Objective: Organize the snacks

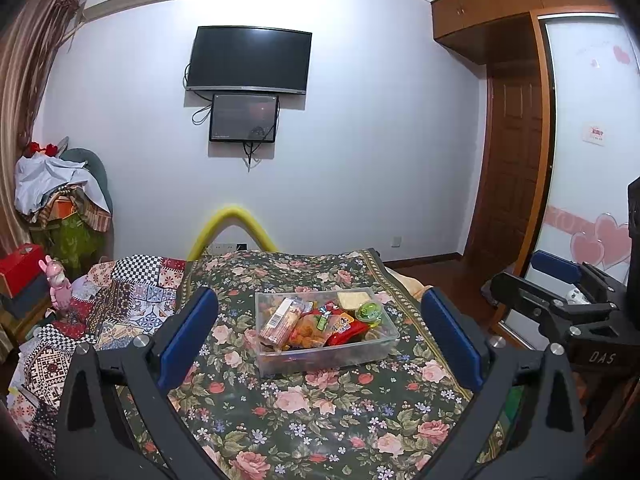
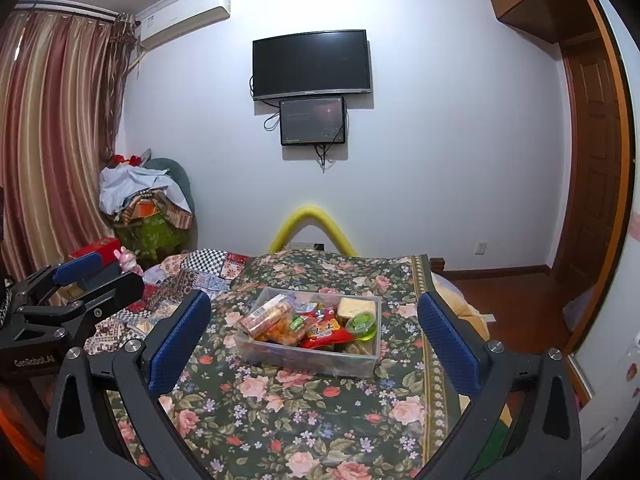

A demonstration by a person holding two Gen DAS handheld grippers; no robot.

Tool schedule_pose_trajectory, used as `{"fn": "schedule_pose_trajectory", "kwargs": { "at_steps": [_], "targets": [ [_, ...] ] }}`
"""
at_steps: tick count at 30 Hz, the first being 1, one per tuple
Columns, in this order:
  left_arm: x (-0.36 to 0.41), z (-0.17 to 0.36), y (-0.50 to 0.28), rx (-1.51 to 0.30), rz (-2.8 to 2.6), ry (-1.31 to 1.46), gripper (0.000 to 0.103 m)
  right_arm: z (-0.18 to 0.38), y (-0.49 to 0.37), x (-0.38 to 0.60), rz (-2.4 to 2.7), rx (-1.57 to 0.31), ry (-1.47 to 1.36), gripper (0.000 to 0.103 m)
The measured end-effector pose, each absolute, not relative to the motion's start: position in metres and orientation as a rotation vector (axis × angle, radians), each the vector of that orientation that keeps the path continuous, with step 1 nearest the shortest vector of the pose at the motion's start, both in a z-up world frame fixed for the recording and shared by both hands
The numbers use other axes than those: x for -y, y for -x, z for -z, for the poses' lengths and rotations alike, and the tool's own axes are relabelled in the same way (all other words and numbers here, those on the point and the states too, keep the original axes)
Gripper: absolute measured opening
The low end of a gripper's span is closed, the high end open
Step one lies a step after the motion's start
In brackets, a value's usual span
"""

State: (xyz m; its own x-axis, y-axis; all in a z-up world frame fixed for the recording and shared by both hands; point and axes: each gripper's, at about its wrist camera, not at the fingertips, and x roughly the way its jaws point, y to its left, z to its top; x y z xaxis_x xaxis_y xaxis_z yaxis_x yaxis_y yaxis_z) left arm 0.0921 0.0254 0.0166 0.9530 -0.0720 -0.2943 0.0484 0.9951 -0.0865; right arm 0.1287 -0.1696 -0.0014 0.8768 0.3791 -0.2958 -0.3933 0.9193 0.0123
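Two views, taken in turn. From the left wrist camera, I see my left claw [image 1: 320, 336] spread wide with nothing between its blue pads, held short of a clear plastic bin [image 1: 326, 330] that sits on the floral bedspread [image 1: 304, 420]. All the snacks I can find are inside that bin: a long barcoded biscuit pack [image 1: 280, 320], an orange bag [image 1: 310, 332], a red packet [image 1: 346, 326], a green jelly cup [image 1: 369, 312] and a pale wafer block [image 1: 352, 300]. I see no snack lying loose on the bedspread, so I judge the gathering done, or nearly so; whether any sorting inside the bin is left I cannot tell. My right claw [image 1: 532, 280] shows at the right edge, also spread and empty.

From the right wrist camera, my right claw [image 2: 314, 340] frames the same bin [image 2: 308, 360] from further right, open with nothing gripped. This view gives the bin's near wall and right corner more squarely, plus striped curtains [image 2: 52, 140] and my left claw [image 2: 84, 276] at the left edge. Only the left view shows the wardrobe door with pink hearts [image 1: 600, 240] and more of the patchwork quilt [image 1: 120, 304].
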Motion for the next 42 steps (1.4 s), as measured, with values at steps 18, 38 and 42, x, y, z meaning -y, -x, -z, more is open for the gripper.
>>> {"fn": "schedule_pose_trajectory", "kwargs": {
  "at_steps": [18, 38, 42],
  "targets": [
    [-0.0242, -0.0169, -0.0901, -0.298, 0.060, 0.078, 0.103, 0.0029, -0.1312, 0.1716, -0.393, -0.297, 0.061, 0.103],
    [-0.0246, -0.0182, -0.0927, -0.306, 0.055, 0.091, 0.103, 0.0017, -0.1315, 0.1777, -0.389, -0.292, 0.041, 0.103],
    [-0.0237, -0.0190, -0.0926, -0.306, 0.068, 0.090, 0.103, -0.0001, -0.1305, 0.1787, -0.391, -0.290, 0.033, 0.103]
  ]
}}
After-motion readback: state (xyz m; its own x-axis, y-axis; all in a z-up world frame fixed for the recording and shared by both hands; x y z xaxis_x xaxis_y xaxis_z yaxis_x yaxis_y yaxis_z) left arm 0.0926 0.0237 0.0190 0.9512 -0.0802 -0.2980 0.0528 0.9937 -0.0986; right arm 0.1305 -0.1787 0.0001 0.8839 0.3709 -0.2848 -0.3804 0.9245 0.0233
